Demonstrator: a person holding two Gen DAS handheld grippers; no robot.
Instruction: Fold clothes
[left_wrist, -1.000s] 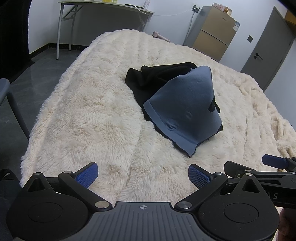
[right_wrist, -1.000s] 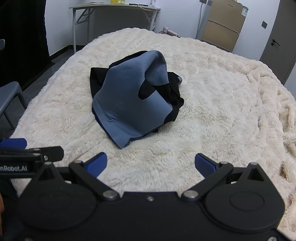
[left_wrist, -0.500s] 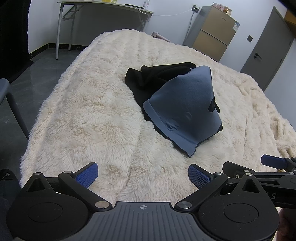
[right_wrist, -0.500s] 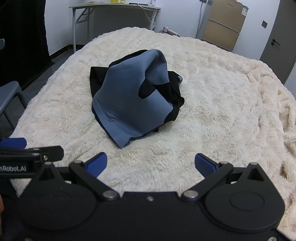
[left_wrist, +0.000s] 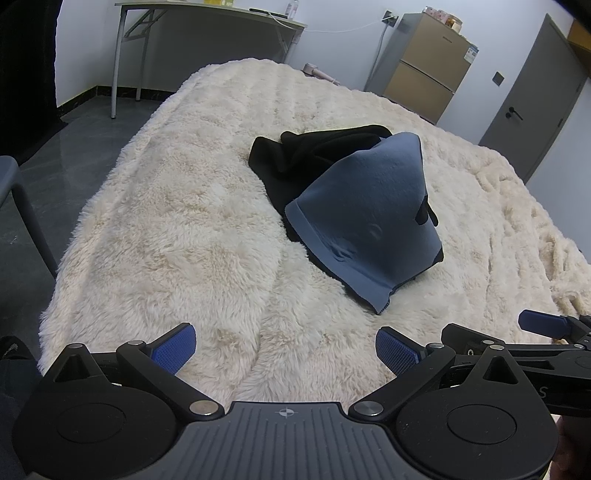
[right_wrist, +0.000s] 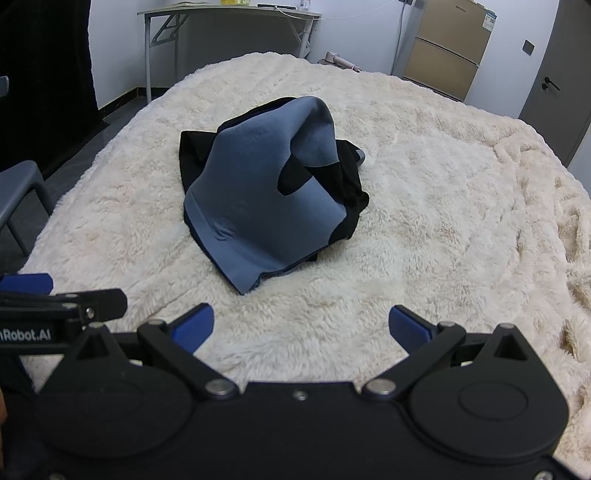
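Left wrist view shows almost nothing altered over the last second: the garment (left_wrist: 364, 218), a blue and black heap, sits where it sat, in the middle of the blanket (left_wrist: 177, 221), and the camera has drifted only a hair. The left gripper (left_wrist: 284, 349) hangs above the near edge of the blanket with its jaws spread wide and nothing between them, well short of the cloth. From the right wrist view the right gripper (right_wrist: 301, 326) is likewise spread and empty, also near the front edge, and the garment (right_wrist: 266, 206) lies ahead of it, its blue hem corner pointing toward the camera. Each gripper shows at the margin of the other's view, so the two sit side by side. Such stillness suggests the folding has not begun; this looks like a pause before the first reach. The heap is crumpled, peaked and partly doubled over itself, so it will likely need spreading flat before any fold. The near blue corner seems the easiest first hold.
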